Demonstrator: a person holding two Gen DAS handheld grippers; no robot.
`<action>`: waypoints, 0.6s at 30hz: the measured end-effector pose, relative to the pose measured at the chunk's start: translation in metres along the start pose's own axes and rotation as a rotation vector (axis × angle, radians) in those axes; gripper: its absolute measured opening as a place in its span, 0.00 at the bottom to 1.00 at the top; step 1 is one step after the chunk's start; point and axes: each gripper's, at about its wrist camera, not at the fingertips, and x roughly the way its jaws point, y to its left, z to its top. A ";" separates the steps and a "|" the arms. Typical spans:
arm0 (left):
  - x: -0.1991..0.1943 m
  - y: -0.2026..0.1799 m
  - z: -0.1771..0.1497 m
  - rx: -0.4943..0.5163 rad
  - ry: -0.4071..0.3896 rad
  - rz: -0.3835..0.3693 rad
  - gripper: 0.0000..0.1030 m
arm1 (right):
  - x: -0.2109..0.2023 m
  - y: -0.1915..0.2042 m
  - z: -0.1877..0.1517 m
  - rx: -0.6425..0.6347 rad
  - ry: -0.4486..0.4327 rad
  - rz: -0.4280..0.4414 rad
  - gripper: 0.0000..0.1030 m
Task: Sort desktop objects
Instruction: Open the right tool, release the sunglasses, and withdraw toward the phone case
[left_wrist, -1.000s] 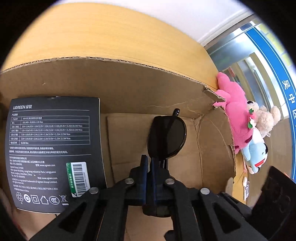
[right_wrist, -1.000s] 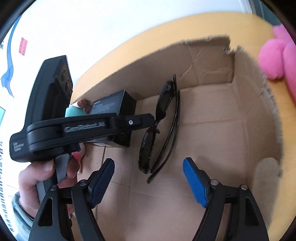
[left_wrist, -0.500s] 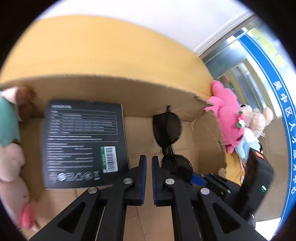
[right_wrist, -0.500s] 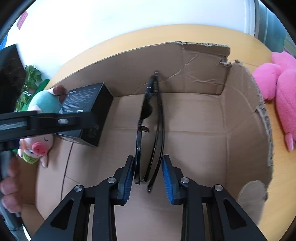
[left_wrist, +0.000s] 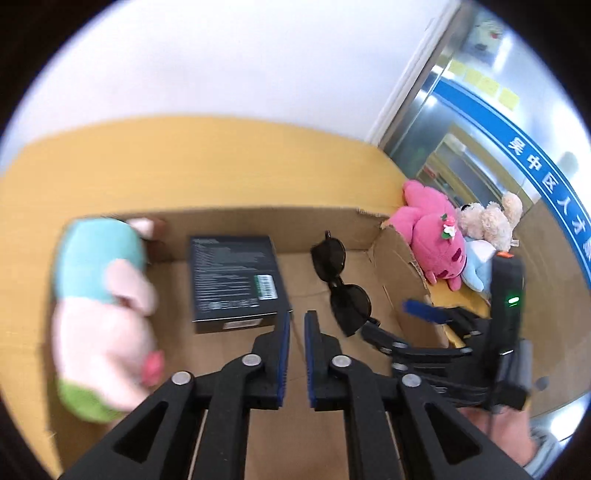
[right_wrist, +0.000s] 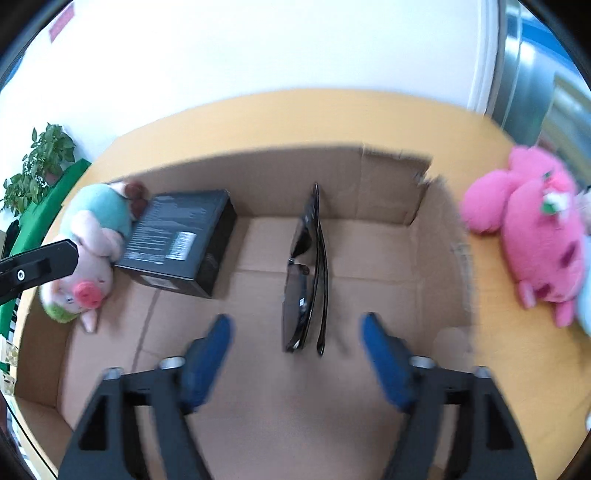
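Inside the cardboard box (right_wrist: 388, 192) we find open floor around the sunglasses (right_wrist: 306, 273); right gripper (right_wrist: 295, 354) fingers opening wide, empty; left gripper (left_wrist: 296, 354) fingers opening slightly, empty.

You have an open brown cardboard box (right_wrist: 373, 417) on the yellow wooden table (right_wrist: 295, 118). In the box, the black rectangular product carton (right_wrist: 181, 243) lies to the left, and the folded black sunglasses (right_wrist: 304, 273) lie right of it, apart, near the middle. The pink-and-teal plush pig (right_wrist: 92, 243) sits at the box's left wall, touching the carton. Outside, right of the box, the pink plush toy (right_wrist: 535, 229) lies on the table.
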 end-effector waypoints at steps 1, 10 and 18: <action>-0.013 -0.001 -0.006 0.013 -0.028 0.020 0.21 | -0.012 0.006 -0.003 -0.005 -0.033 0.002 0.86; -0.107 -0.009 -0.081 0.031 -0.267 0.252 0.76 | -0.106 0.063 -0.061 -0.078 -0.243 0.004 1.00; -0.128 -0.026 -0.136 0.069 -0.303 0.293 0.76 | -0.136 0.073 -0.111 -0.082 -0.272 -0.036 1.00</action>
